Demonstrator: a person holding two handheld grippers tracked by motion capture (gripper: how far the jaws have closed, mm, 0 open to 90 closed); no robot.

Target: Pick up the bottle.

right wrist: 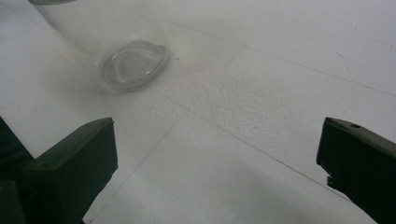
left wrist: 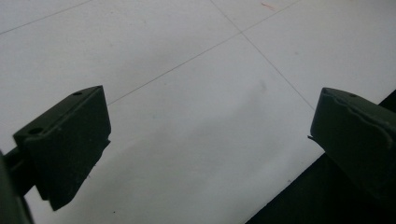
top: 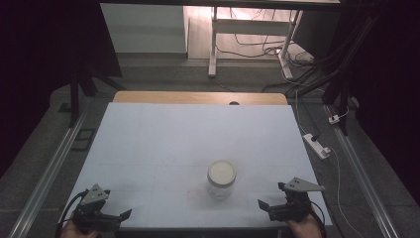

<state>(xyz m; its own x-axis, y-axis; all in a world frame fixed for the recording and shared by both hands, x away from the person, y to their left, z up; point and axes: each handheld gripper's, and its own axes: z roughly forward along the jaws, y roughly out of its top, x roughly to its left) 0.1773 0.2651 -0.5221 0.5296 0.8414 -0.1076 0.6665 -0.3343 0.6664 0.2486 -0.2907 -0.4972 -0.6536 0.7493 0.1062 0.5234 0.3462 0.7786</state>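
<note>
Jar upright with lid, near centre of tabletop | left gripper and right gripper at near edge, jaws apart, empty | risk: smooth glass may slip or tip if pushed sideways.

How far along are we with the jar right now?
Nothing looks done yet. The glass jar stands upright on the white table, lid on, untouched. The left gripper and right gripper sit open at the near edge, holding nothing. Reaching and grasping remain.
</note>
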